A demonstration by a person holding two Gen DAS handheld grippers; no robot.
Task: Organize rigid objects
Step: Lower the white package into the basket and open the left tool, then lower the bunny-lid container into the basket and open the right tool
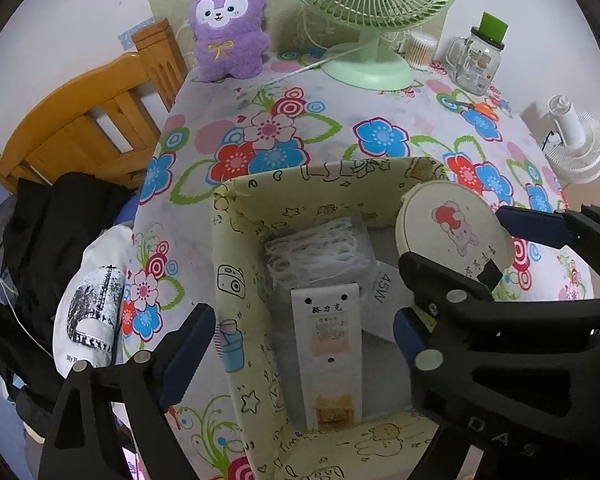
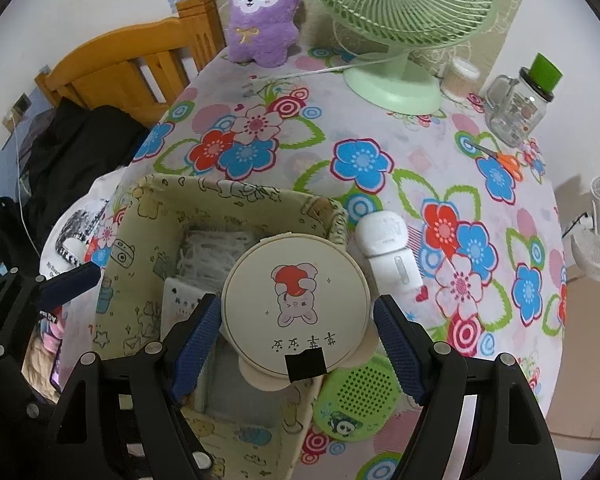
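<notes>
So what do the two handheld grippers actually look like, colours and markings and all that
Both are the same build: the left gripper and right gripper have black plastic frames with triangular cut-outs and round silver pivot pins. Each finger carries a dark blue pad with a fine ridged texture. Pale raised letters show on one black arm in the left wrist view. No cables, hands or sleeves are visible.

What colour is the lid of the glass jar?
Bright green lid on the glass jar; right wrist view shows it best.

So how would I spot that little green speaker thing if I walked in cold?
Find the table with the flowered tablecloth and the pale yellow fabric basket on it. The round green speaker lies flat on the cloth just outside the basket's near corner, below the white device. It alone is lime green with a dotted grille and a small panda picture.
</notes>
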